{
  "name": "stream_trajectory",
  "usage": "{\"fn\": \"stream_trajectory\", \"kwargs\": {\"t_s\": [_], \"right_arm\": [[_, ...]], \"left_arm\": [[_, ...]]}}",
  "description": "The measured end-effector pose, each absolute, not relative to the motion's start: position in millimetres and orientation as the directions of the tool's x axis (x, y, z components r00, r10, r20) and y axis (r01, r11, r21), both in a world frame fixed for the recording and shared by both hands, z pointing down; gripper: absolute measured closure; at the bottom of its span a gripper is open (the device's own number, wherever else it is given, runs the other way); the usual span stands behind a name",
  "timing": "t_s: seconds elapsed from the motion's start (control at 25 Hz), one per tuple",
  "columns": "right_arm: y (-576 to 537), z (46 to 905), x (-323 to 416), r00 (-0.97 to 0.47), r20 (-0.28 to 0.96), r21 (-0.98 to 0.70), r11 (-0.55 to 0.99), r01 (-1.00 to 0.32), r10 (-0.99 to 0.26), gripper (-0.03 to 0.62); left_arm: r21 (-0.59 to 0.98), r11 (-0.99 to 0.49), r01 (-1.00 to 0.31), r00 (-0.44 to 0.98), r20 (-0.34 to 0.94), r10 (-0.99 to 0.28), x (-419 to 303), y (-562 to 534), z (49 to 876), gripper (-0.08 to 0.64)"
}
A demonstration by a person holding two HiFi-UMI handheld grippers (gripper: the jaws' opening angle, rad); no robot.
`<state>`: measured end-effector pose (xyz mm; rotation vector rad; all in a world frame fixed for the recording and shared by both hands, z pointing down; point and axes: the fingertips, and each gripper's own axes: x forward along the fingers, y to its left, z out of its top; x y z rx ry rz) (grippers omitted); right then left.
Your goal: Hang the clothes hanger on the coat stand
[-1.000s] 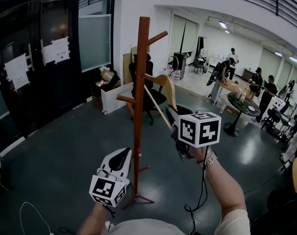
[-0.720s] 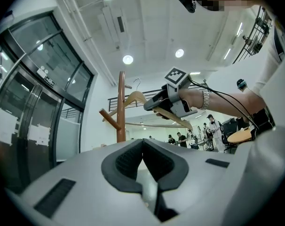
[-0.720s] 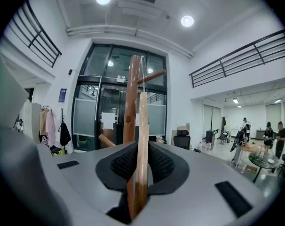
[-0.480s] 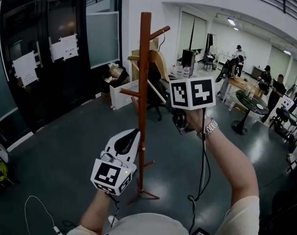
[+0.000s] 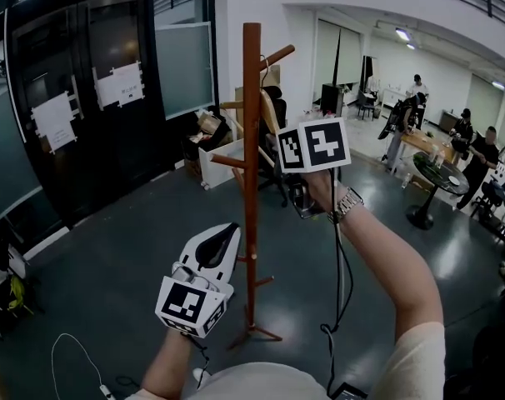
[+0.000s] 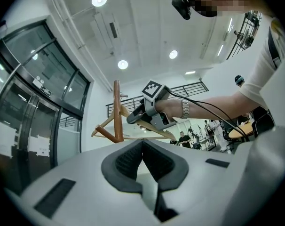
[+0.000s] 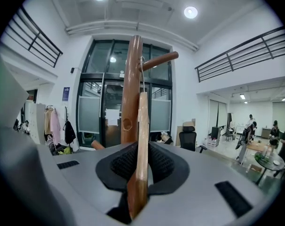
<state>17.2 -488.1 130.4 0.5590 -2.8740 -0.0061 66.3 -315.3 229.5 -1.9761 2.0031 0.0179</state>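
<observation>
My right gripper [image 7: 138, 171] pinches the hanger [image 7: 142, 126], its hook at twelve o'clock by the stand's [image 5: 252, 140] top peg [image 7: 159, 59]. My left gripper [image 5: 222, 242], seven o'clock of the stand, is pressed together on nothing.

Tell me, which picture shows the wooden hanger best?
The left gripper view: it shows the hanger side-on, its triangle shape at the coat stand. The right gripper view shows it only edge-on, clamped in the right gripper. In the head view it is mostly hidden behind the stand and that gripper.
</observation>
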Motion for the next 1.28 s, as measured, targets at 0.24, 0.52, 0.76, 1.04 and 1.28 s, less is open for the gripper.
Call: {"fn": "stream_trajectory", "kwargs": {"t_s": [0.24, 0.52, 0.76, 1.04, 1.28], "right_arm": [[-489, 140, 9, -0.905, 0.219, 0.068, 0.931, -0.358, -0.364, 0.525], [-492, 130, 10, -0.905, 0.155, 0.083, 0.918, -0.388, -0.396, 0.525], [-495, 118, 18, -0.909, 0.109, 0.091, 0.915, -0.393, -0.402, 0.523], [-500, 115, 23, -0.909, 0.075, 0.050, 0.912, -0.407, -0.410, 0.495], [-499, 109, 30, -0.924, 0.026, -0.015, 0.924, -0.381, -0.381, 0.465]], "left_arm": [[-0.172, 0.061, -0.983, -0.025, -0.204, -0.979, 56, -320, 238, 0.548], [-0.152, 0.044, -0.987, -0.013, -0.200, -0.980, 57, -326, 245, 0.548], [-0.150, 0.027, -0.988, 0.004, -0.206, -0.979, 60, -335, 244, 0.548], [-0.166, -0.016, -0.986, 0.049, -0.198, -0.979, 64, -342, 247, 0.548], [-0.159, -0.042, -0.986, 0.071, -0.178, -0.982, 58, -347, 254, 0.548]]}}
